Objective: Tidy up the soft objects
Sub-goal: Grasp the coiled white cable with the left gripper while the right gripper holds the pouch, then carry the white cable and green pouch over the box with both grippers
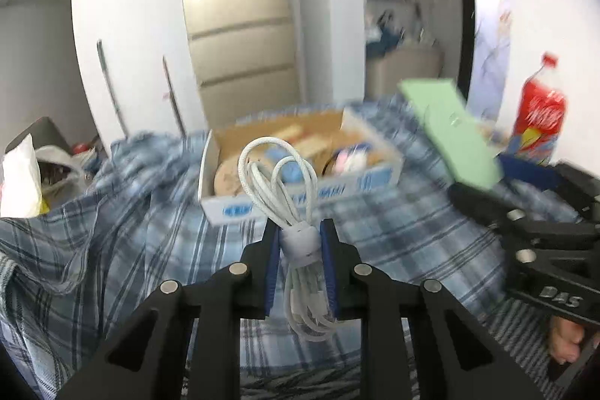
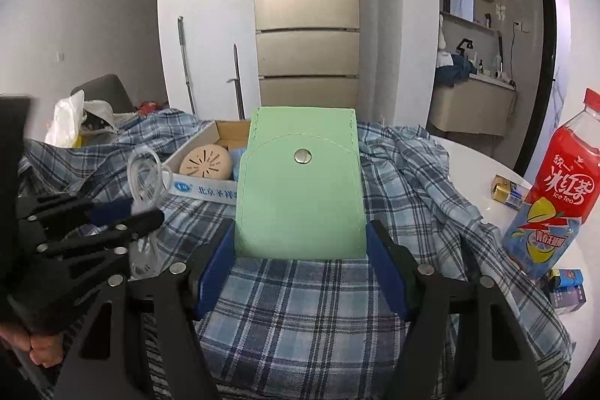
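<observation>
Both claws loaded: left claw point(image 1: 300, 246) grips coiled cable point(image 1: 279, 182), right claw point(image 2: 300, 252) green pouch point(image 2: 300, 186); next, probably box point(image 1: 375, 175) drop-off.

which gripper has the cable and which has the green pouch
The left gripper holds the bundled white cable. The right gripper holds the green pouch with a metal snap, its jaws much wider apart.

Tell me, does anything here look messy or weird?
A bit. The plaid shirt is spread rumpled over the table instead of folded, and the cardboard box sits on top of it. Both hand-held grippers hold things in the air: the left a bundled white cable, the right a green pouch.
</observation>
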The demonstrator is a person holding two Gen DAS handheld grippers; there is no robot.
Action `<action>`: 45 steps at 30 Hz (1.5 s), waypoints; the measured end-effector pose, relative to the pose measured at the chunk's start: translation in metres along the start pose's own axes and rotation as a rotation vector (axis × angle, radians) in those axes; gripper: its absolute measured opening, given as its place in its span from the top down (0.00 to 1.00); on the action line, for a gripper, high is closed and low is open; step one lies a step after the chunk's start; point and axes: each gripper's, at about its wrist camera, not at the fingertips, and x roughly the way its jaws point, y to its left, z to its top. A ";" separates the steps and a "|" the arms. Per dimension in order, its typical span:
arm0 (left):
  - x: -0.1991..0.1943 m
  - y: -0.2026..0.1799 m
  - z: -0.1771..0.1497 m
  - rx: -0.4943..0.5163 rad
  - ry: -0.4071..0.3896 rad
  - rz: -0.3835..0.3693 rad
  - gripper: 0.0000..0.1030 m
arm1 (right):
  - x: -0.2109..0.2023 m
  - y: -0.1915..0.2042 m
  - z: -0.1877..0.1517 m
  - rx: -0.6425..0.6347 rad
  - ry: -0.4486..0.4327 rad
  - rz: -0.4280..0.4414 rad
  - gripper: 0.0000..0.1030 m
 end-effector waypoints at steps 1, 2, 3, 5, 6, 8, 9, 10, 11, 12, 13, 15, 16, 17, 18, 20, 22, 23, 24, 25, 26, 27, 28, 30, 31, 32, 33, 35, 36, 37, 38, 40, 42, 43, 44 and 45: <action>-0.007 -0.001 0.000 0.003 -0.039 0.001 0.78 | -0.002 0.000 0.000 -0.002 -0.012 0.004 0.34; -0.011 -0.002 0.000 0.008 -0.063 -0.001 0.78 | -0.004 0.001 0.000 -0.005 -0.020 0.009 0.34; -0.017 -0.002 -0.001 0.013 -0.085 -0.002 0.78 | -0.005 0.001 0.000 -0.008 -0.028 0.012 0.34; -0.027 -0.003 -0.002 0.019 -0.126 -0.005 0.78 | -0.007 0.002 0.000 -0.013 -0.041 0.017 0.34; -0.031 -0.003 -0.002 0.018 -0.143 -0.014 0.78 | -0.008 0.002 0.000 -0.015 -0.046 0.020 0.34; -0.038 -0.004 0.001 0.012 -0.165 -0.004 0.78 | -0.009 0.002 0.001 -0.015 -0.057 0.025 0.34; -0.042 -0.002 0.002 0.002 -0.178 -0.006 0.78 | -0.011 0.001 0.001 -0.011 -0.064 0.030 0.34; -0.047 0.000 0.005 -0.011 -0.198 -0.011 0.78 | -0.014 0.000 0.002 -0.006 -0.074 0.031 0.34; -0.051 0.001 0.007 -0.015 -0.212 -0.011 0.78 | -0.017 -0.002 0.003 0.001 -0.092 0.031 0.34; -0.055 0.002 0.012 -0.013 -0.232 -0.015 0.78 | -0.021 -0.003 0.005 0.006 -0.109 0.031 0.34; -0.058 0.002 0.016 -0.011 -0.251 -0.022 0.78 | -0.025 -0.004 0.008 0.008 -0.127 0.027 0.34; -0.063 0.002 0.025 -0.005 -0.290 -0.029 0.78 | -0.031 -0.004 0.016 0.001 -0.168 0.018 0.34; -0.064 0.003 0.032 -0.006 -0.319 -0.031 0.78 | -0.035 -0.003 0.021 -0.013 -0.192 0.020 0.34; -0.063 0.005 0.038 -0.011 -0.337 -0.036 0.78 | -0.037 -0.003 0.028 -0.029 -0.217 0.026 0.34; -0.062 0.007 0.046 -0.021 -0.367 -0.040 0.78 | -0.037 -0.002 0.035 -0.045 -0.242 0.025 0.34; -0.056 0.013 0.057 -0.036 -0.416 -0.019 0.78 | -0.036 -0.005 0.048 -0.046 -0.303 0.030 0.34; -0.045 0.020 0.068 -0.057 -0.452 -0.018 0.78 | -0.031 -0.013 0.061 -0.012 -0.373 0.056 0.34; -0.040 0.023 0.072 -0.067 -0.462 -0.022 0.78 | -0.026 -0.015 0.065 0.001 -0.398 0.058 0.34; -0.033 0.026 0.075 -0.076 -0.472 -0.034 0.78 | -0.019 -0.018 0.070 0.010 -0.419 0.050 0.34; -0.026 0.028 0.079 -0.086 -0.479 -0.035 0.78 | -0.012 -0.019 0.074 0.016 -0.429 0.043 0.34; -0.018 0.030 0.083 -0.098 -0.486 -0.028 0.78 | -0.003 -0.020 0.078 0.024 -0.430 0.047 0.34; -0.011 0.033 0.086 -0.111 -0.490 -0.030 0.78 | 0.008 -0.022 0.083 0.030 -0.425 0.057 0.34; -0.004 0.036 0.089 -0.123 -0.493 -0.033 0.78 | 0.019 -0.022 0.086 0.033 -0.416 0.060 0.34; 0.012 0.041 0.097 -0.153 -0.489 -0.008 0.78 | 0.042 -0.021 0.092 0.032 -0.393 0.043 0.34; 0.022 0.044 0.101 -0.169 -0.484 0.007 0.78 | 0.053 -0.021 0.094 0.028 -0.382 0.041 0.34; 0.030 0.046 0.103 -0.179 -0.480 0.015 0.78 | 0.063 -0.019 0.095 0.020 -0.375 0.039 0.34; 0.041 0.049 0.105 -0.185 -0.471 0.020 0.78 | 0.073 -0.017 0.096 0.013 -0.371 0.032 0.34; 0.057 0.051 0.104 -0.180 -0.456 0.028 0.78 | 0.088 -0.015 0.095 0.006 -0.366 0.021 0.34; 0.062 0.051 0.103 -0.172 -0.451 0.030 0.78 | 0.094 -0.015 0.093 0.007 -0.363 0.006 0.34; 0.068 0.052 0.101 -0.155 -0.448 0.032 0.78 | 0.099 -0.016 0.090 0.011 -0.360 -0.013 0.34; 0.071 0.053 0.098 -0.147 -0.449 0.039 0.78 | 0.104 -0.016 0.087 0.016 -0.363 -0.020 0.34; 0.077 0.058 0.091 -0.158 -0.442 0.050 0.78 | 0.110 -0.016 0.081 0.006 -0.372 -0.025 0.34; 0.082 0.062 0.083 -0.179 -0.445 0.076 0.78 | 0.115 -0.014 0.075 -0.018 -0.375 -0.023 0.34; 0.087 0.062 0.080 -0.174 -0.443 0.101 0.78 | 0.120 -0.014 0.071 -0.023 -0.363 -0.005 0.34; 0.090 0.061 0.079 -0.167 -0.426 0.098 0.78 | 0.123 -0.015 0.070 -0.022 -0.344 0.016 0.34; 0.097 0.063 0.079 -0.167 -0.397 0.078 0.78 | 0.127 -0.015 0.069 -0.024 -0.319 0.035 0.34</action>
